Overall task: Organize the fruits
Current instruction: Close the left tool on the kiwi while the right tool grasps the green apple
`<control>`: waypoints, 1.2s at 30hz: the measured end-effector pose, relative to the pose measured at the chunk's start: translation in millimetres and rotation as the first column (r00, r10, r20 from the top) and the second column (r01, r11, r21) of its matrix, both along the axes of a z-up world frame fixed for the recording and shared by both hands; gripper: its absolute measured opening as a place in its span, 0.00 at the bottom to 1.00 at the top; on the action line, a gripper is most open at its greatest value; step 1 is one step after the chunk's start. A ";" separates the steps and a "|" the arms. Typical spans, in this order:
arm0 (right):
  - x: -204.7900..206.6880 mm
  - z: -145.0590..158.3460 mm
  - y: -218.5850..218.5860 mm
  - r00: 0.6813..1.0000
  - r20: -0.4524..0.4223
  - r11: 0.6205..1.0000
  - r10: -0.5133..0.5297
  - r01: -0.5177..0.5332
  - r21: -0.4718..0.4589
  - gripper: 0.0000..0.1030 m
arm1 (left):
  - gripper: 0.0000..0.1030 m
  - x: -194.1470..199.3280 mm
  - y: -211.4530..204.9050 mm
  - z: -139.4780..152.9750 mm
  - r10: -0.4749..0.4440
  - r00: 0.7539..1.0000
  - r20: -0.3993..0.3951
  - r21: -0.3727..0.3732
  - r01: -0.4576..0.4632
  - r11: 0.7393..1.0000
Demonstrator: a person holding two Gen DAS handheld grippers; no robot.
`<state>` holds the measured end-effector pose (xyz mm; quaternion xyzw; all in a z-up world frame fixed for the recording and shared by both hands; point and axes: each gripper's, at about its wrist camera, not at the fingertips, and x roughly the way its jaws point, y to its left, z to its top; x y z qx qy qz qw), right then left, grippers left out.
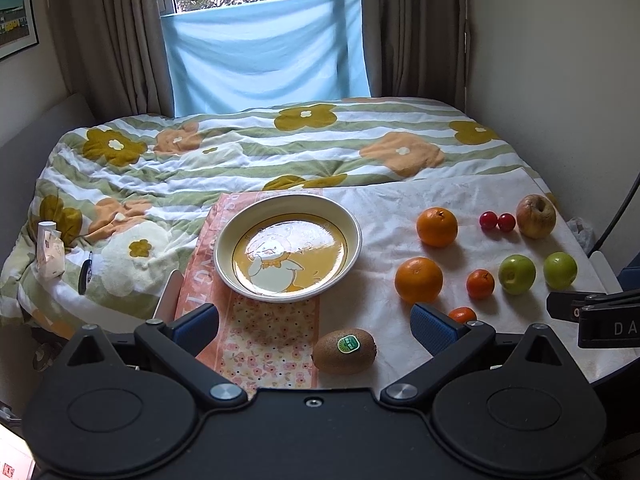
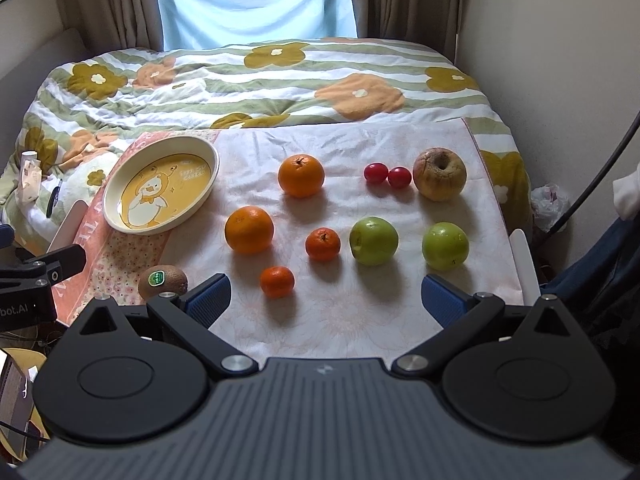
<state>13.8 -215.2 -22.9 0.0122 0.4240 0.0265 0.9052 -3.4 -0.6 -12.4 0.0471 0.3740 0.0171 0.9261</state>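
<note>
Lying between left gripper (image 1: 315, 326) jaws, kiwi (image 1: 344, 351)

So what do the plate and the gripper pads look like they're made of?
The plate looks like glazed ceramic or melamine; I can't tell which. Its glossy face reflects the window, and it has a printed duck picture. The left gripper pads look like blue rubber, matte with a fine ribbed texture.

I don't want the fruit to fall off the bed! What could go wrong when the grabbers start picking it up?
The oranges and green apples are round and sit on soft cloth, so a nudge might roll them. The two tiny red fruits touch, so grabbing one could push the other. The plate looks tilted, so fruit might slide.
</note>
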 end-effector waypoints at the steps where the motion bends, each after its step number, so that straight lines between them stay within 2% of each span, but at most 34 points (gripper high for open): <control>1: 2.0 -2.5 -1.0 1.000 0.005 1.000 0.002 -0.002 0.001 1.00 | 1.00 1.1 -0.5 -2.9 0.002 1.000 0.001 -0.003 -0.002 1.000; 5: 12.4 -18.7 -11.7 1.000 0.016 1.000 0.013 -0.013 0.014 1.00 | 1.00 7.3 -4.4 -17.1 0.010 1.000 -0.002 -0.002 -0.010 1.000; 9: 26.4 -37.1 -23.0 0.999 0.024 0.999 0.029 -0.029 0.018 1.00 | 1.00 17.2 -13.2 -38.4 0.022 0.999 -0.041 0.010 -0.022 1.000; 14: 44.6 -63.1 -35.4 0.997 0.031 0.998 0.064 -0.064 -0.015 1.00 | 1.00 27.9 -24.8 -67.8 0.047 0.997 -0.067 0.036 -0.045 0.998; 20: 63.3 -90.6 -47.9 0.991 0.045 0.992 0.123 -0.121 -0.034 1.00 | 0.98 43.8 -31.9 -93.6 0.097 0.992 -0.080 0.024 -0.095 0.995; 22: 68.4 -98.0 -49.6 0.989 0.051 0.990 0.138 -0.136 -0.046 1.00 | 0.92 48.9 -33.5 -101.6 0.108 0.990 -0.089 0.026 -0.106 0.994; 29: 82.1 -115.6 -49.9 0.974 0.076 0.974 0.214 -0.207 -0.087 1.00 | 0.88 56.8 -32.5 -123.5 0.146 0.982 -0.117 0.034 -0.143 0.989; 33: 88.7 -121.0 -49.9 0.970 0.085 0.972 0.228 -0.221 -0.087 1.00 | 0.81 60.0 -30.6 -132.6 0.151 0.978 -0.146 0.022 -0.150 0.988; 36: 94.7 -126.6 -50.2 0.969 0.071 0.969 0.237 -0.231 -0.083 0.95 | 0.75 61.0 -30.6 -136.8 0.155 0.976 -0.153 0.008 -0.156 0.988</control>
